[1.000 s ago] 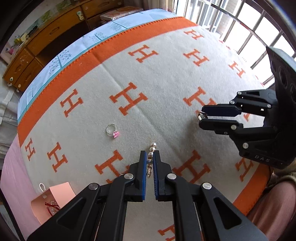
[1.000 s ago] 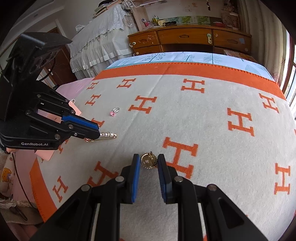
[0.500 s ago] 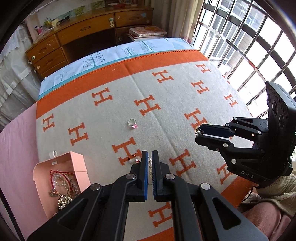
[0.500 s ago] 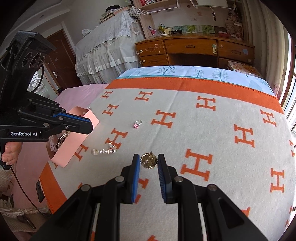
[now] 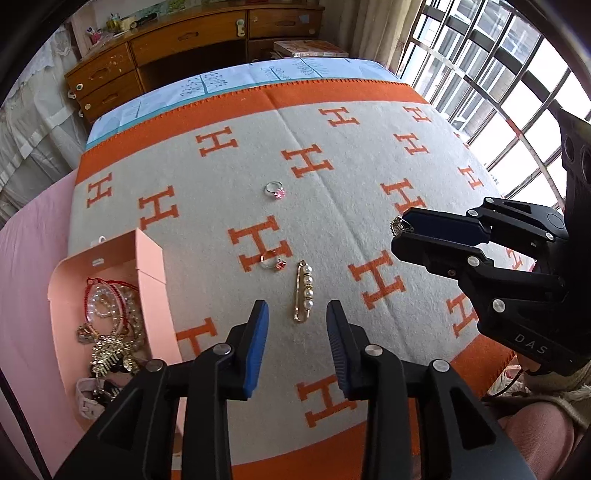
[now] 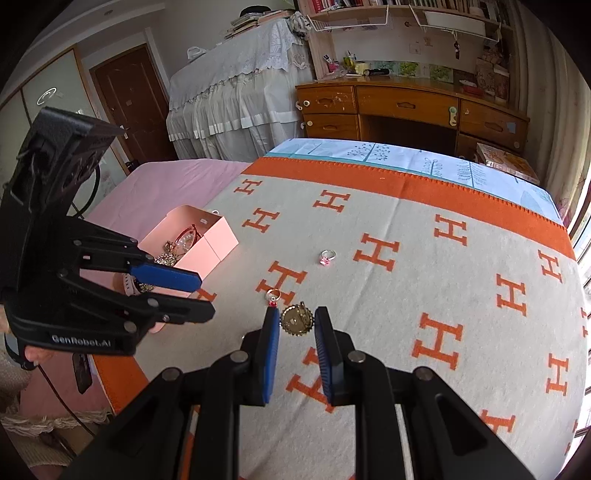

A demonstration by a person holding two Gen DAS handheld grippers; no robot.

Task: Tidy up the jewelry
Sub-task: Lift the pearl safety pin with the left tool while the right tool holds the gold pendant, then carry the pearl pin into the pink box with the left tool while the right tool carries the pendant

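Left claw (image 5: 297, 314) released: its jaws have just been opening, and the pearl pin (image 5: 305, 291) lies flat on the blanket (image 5: 221, 173) just ahead of the gap, touching neither pad. Right claw (image 6: 295, 325) clenched on a round gold brooch (image 6: 296, 320), held clear of the bed. A red-stone ring (image 5: 273, 261) lies just beyond the pin; a pink-stone ring (image 5: 276, 190) lies farther out. The pink box (image 5: 153, 280) of jewelry sits left of the left claw.

A home bedroom — blanket-covered bed (image 6: 406, 258), wooden desk (image 6: 406, 107), bookshelves (image 6: 406, 7) above
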